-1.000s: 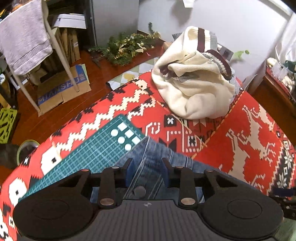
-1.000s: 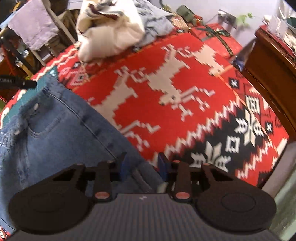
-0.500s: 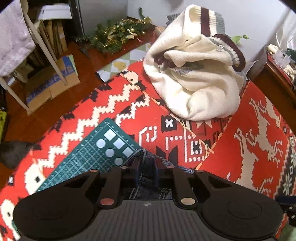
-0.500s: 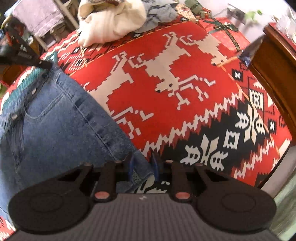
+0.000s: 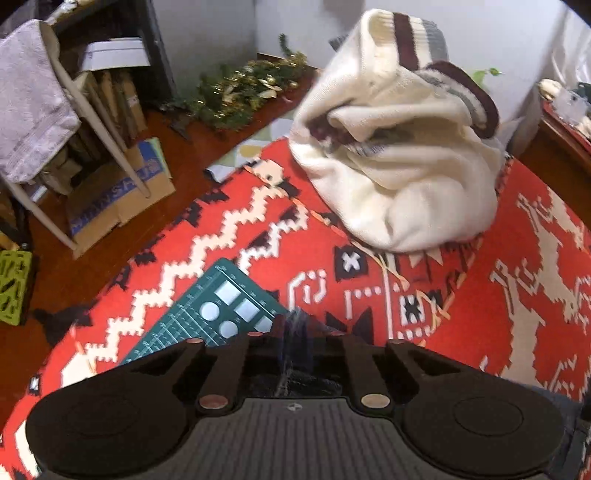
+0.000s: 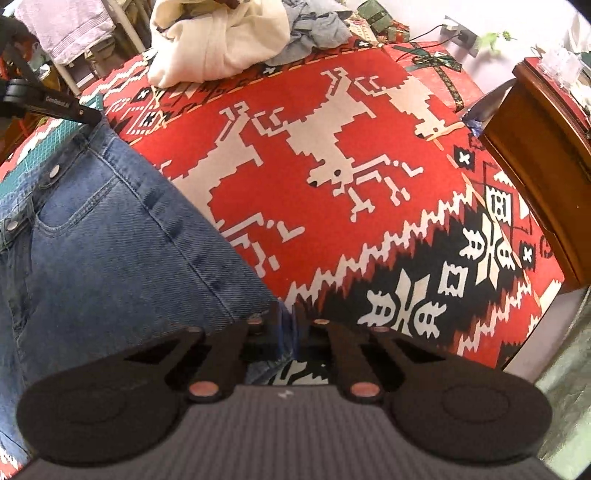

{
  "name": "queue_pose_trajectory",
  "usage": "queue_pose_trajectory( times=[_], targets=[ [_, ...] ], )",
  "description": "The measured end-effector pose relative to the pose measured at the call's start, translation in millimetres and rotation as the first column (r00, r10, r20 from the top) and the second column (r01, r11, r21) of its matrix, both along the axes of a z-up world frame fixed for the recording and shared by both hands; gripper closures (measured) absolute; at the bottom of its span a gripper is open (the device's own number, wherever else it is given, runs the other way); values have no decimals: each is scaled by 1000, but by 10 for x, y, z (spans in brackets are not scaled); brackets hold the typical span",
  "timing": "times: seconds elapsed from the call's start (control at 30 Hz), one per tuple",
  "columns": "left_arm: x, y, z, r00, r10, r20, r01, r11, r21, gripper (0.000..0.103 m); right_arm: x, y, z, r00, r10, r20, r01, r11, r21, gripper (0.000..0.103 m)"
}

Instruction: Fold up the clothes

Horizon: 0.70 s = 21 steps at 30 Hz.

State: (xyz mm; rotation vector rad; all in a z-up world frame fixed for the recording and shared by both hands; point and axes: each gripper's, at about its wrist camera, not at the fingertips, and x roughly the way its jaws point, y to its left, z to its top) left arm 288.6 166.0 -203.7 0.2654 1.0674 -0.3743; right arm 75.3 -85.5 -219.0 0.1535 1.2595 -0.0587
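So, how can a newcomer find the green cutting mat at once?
Start at the red patterned blanket and go to its left part, before the cream sweater. The cutting mat lies flat there, the only dark green gridded sheet, printed with pale circles and squares.

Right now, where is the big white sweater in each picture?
Left wrist view: the white sweater sits big in the upper right, heaped on the red patterned blanket.
Right wrist view: the same sweater is small at the top edge, left of centre, beside a blue-grey garment.
Shared landmark: the green cutting mat, lower centre-left in the left view, shows at the left edge in the right view.
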Motion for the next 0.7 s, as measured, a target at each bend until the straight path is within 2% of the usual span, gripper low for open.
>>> queue_pose_trajectory(
  times=[0.03,0.1,0.3,0.4,0.53,0.63,0.7],
  targets=[
    [5,9,50,1000,11,13,-11,1000,-14,83,-6,-13,6,1000,-13,0,13,1000,3,93],
    [14,28,149,999,33,40,-31,999,-43,66,-2,-29,45,1000,-27,7,27,1000,-1,92],
    [-100,189,436,991,103,81,-94,989,-114,57,61,28,209,999,-3,53,4,1000,-12,85],
    [-276,339,529,981,178,82,-167,978,-125,56,146,175,324,995,45,89,-44,999,-7,85],
    [-653,613,597,952,298,75,-285,947,-146,56,296,432,447,985,112,129,-112,994,-5,85],
    [-934,824,568,925,378,40,-367,915,-170,55,387,667,488,976,160,148,-161,987,-7,85],
    [-1119,948,515,904,428,12,-420,892,-166,51,450,831,507,971,183,156,-186,983,2,84]
  ],
)
